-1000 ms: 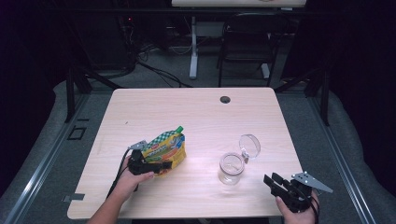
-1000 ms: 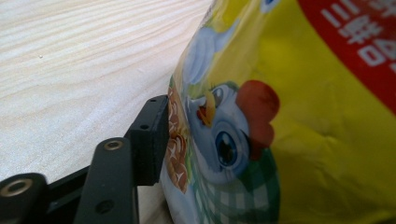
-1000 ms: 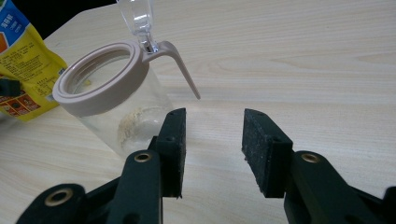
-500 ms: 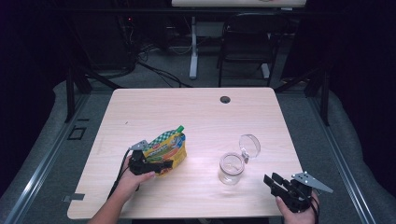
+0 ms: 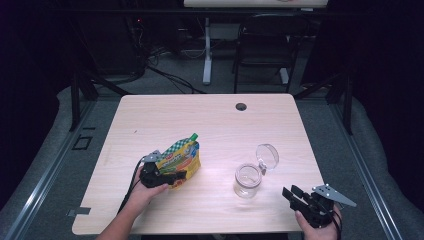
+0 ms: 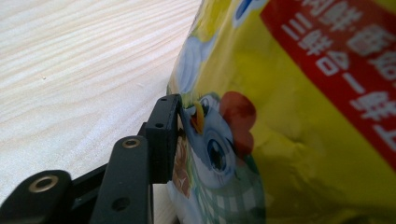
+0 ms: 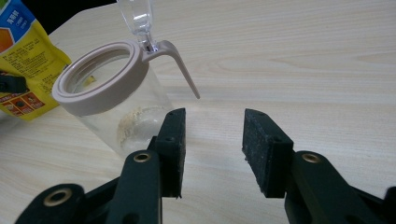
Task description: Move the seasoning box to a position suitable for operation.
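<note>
Left gripper (image 5: 176,176): lies low over the table, jaws pointing toward the right of the high view; they have just been closing on the yellow pouch (image 5: 182,159), which sits between them. In the left gripper view one black pad (image 6: 164,135) lies flat against the printed face of the pouch; the other jaw is hidden behind the bag, so a full pinch cannot be confirmed from that side.
Left hand (image 5: 145,192): forearm enters from the bottom edge and slants up toward the pouch, fingers wrapped round the gripper body, cable trailing back beside the wrist.
Yellow pouch: stands tilted on the left half of the table (image 5: 210,120), green spout at its upper corner, lower end at the gripper.
Right gripper (image 5: 291,193): jaws spread with nothing between them, resting near the table's front right corner, grey plate on top; they point toward the jar.
Right hand (image 5: 315,222): comes in at the bottom right, gripping the tool from behind.
Glass jar (image 5: 247,180): upright between the two grippers, apart from the right gripper, clear lid flipped open behind it; in the right gripper view, beige rim and a little pale powder at the bottom.
Table hole (image 5: 241,106): dark round grommet near the far edge.
</note>
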The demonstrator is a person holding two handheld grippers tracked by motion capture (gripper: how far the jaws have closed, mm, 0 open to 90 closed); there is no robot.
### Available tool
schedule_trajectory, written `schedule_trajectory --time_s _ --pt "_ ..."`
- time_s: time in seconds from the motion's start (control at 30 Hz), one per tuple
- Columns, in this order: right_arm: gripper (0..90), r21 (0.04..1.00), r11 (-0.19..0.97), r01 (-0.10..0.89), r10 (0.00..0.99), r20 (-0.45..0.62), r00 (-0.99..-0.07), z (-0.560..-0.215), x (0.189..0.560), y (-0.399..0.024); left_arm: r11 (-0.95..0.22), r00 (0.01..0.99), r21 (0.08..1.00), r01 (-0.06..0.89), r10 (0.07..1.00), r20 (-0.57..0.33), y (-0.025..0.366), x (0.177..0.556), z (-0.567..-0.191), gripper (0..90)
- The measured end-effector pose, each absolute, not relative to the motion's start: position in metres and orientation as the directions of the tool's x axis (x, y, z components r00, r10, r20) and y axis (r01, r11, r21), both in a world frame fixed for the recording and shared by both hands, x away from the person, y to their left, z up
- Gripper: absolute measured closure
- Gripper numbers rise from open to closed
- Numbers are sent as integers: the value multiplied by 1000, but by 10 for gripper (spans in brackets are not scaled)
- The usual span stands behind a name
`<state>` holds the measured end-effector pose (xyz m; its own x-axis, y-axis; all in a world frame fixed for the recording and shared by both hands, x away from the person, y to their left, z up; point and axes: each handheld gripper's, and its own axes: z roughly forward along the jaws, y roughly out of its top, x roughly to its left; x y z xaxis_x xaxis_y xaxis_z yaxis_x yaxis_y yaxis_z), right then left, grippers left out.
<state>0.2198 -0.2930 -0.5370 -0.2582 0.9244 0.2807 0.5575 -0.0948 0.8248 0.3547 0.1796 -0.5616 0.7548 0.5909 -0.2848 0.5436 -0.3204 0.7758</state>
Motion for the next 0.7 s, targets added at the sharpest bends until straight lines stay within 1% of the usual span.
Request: schedule_trajectory --time_s 0.47,0.7 --pt "596 825 -93 557 922 282 -264 -537 220 -292 -333 758 781 528 600 -256 177 353 -560 625" --pt "596 827 -91 555 922 280 -266 -537 220 -292 -340 759 783 520 604 -242 175 352 -560 627"
